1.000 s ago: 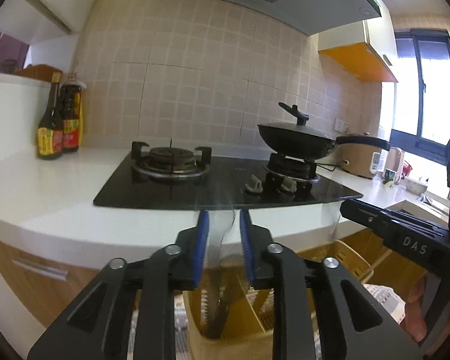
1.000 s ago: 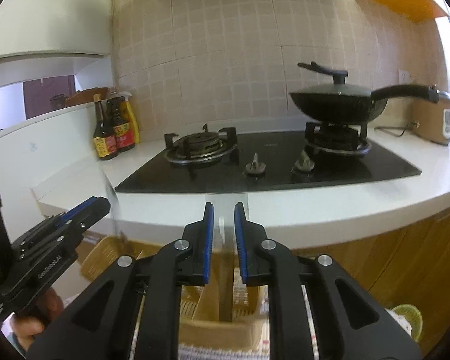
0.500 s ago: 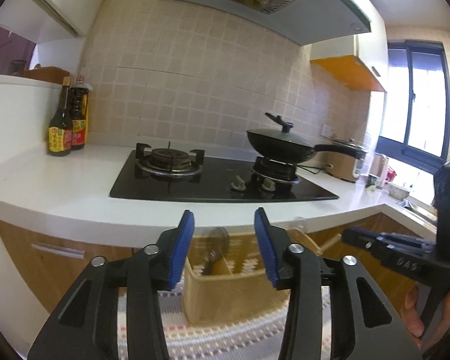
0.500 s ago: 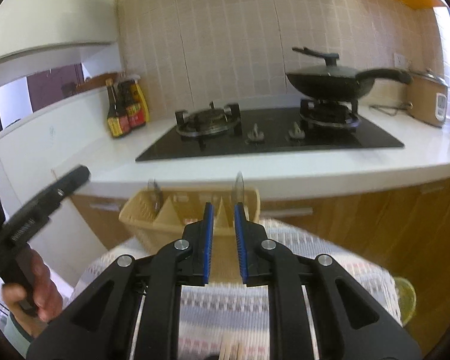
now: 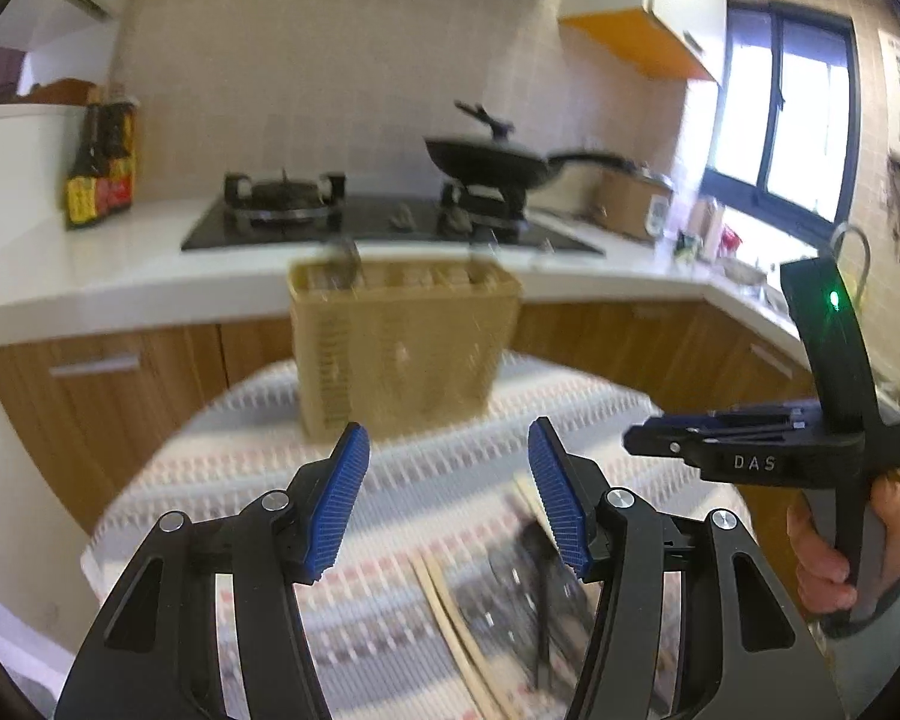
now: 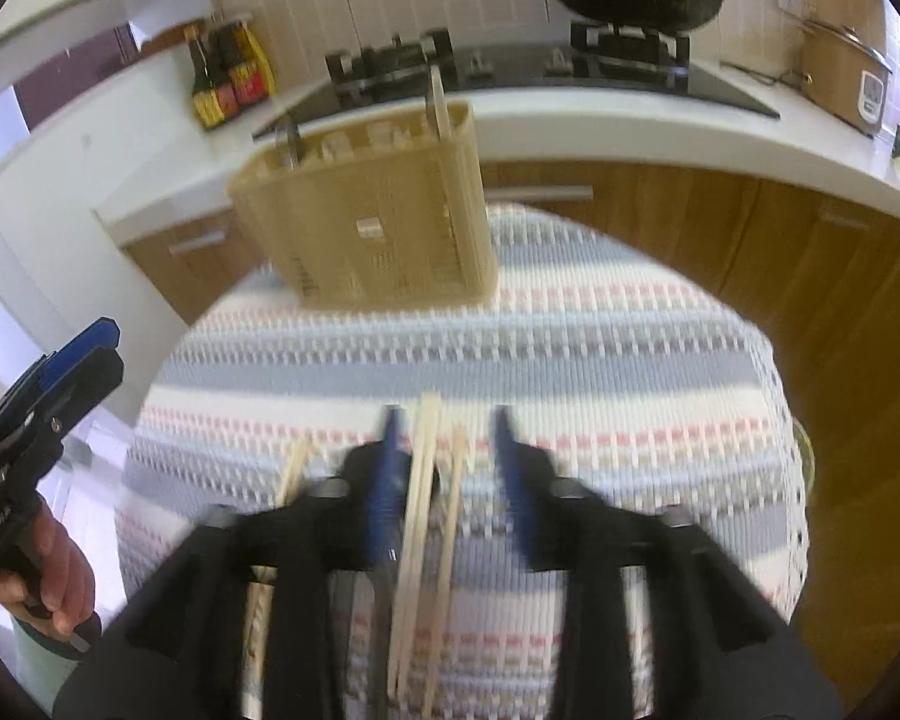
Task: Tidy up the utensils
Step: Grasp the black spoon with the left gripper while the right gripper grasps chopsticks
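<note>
Chopsticks (image 6: pixel 417 516) lie on the striped woven cloth (image 6: pixel 600 360) that covers the desk, running near to far, and the right gripper (image 6: pixel 447 480) hangs over them with its blue-padded fingers (image 6: pixel 513 474) spread to either side of the pale sticks, gripping nothing. Motion blur softens this view, so whether the pads touch the sticks cannot be told. One more pale stick (image 6: pixel 291 474) lies just left of the right gripper.

At the far edge of the cloth stands the tan plastic utensil basket (image 6: pixel 378 222), upright, with a dark-handled utensil (image 6: pixel 288 144) poking from its left end and a pale one (image 6: pixel 438 99) from its right end. In the left wrist view the same basket (image 5: pixel 402 348) stands far of the left gripper (image 5: pixel 447 498), whose blue fingers (image 5: pixel 339 507) are spread wide with nothing between them. A pair of chopsticks (image 5: pixel 450 624) and a dark blurred utensil (image 5: pixel 540 588) lie on the cloth (image 5: pixel 222 468) near it.

Beyond the desk, a white counter (image 5: pixel 120 264) carries a black gas hob (image 5: pixel 354 222), a lidded black wok (image 5: pixel 492 159), sauce bottles (image 5: pixel 99 174) on the left and a rice cooker (image 5: pixel 636 201) to the right.
</note>
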The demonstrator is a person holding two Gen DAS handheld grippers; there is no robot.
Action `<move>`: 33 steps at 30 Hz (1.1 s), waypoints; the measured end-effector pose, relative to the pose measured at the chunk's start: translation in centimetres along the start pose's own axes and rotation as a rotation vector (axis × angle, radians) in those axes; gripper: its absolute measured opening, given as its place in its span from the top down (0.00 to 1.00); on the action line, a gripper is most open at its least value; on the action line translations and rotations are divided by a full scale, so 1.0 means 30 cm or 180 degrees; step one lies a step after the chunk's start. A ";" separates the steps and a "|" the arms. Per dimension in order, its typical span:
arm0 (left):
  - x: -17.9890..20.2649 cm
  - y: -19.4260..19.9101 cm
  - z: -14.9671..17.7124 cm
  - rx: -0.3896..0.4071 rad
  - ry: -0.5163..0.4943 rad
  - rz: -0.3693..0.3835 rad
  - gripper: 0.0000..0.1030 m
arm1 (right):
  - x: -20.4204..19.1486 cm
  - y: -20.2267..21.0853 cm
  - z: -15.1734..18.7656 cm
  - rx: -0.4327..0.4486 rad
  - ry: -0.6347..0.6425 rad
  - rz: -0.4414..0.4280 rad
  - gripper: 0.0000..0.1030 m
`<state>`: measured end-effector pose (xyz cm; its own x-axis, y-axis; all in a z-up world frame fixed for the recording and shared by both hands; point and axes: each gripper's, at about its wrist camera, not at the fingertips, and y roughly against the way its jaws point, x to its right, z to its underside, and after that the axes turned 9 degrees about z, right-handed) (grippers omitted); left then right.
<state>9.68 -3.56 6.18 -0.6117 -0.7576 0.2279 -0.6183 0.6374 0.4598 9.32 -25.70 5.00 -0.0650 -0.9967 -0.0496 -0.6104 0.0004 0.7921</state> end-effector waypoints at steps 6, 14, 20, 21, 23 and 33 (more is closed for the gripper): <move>0.094 -0.044 0.103 -0.0516 -0.0340 -0.0193 0.48 | -0.024 -0.027 0.105 -0.0238 0.0119 0.0182 0.46; 0.124 -0.156 0.230 -0.1302 -0.0319 0.0197 0.57 | -0.003 -0.130 0.171 -0.0661 -0.0076 -0.0312 0.66; 0.094 -0.239 0.270 -0.1664 -0.0086 0.0348 0.73 | -0.031 -0.183 0.156 -0.0760 -0.0059 -0.0419 0.74; 0.092 -0.250 0.272 -0.1708 -0.0068 0.0355 0.75 | -0.034 -0.190 0.148 -0.0772 -0.0058 -0.0420 0.75; 0.097 -0.278 0.277 -0.1793 -0.0041 0.0344 0.78 | -0.042 -0.206 0.133 -0.0798 -0.0047 -0.0403 0.76; 0.152 -0.351 0.278 -0.1893 -0.0276 -0.0036 0.92 | -0.100 -0.268 0.113 -0.0909 0.0091 -0.0266 0.87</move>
<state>9.28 -12.53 -4.78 -0.6601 -0.7337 0.1610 -0.2580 0.4227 0.8688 11.76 -22.45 -3.29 0.0008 -0.9942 -0.1079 -0.3657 -0.1007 0.9253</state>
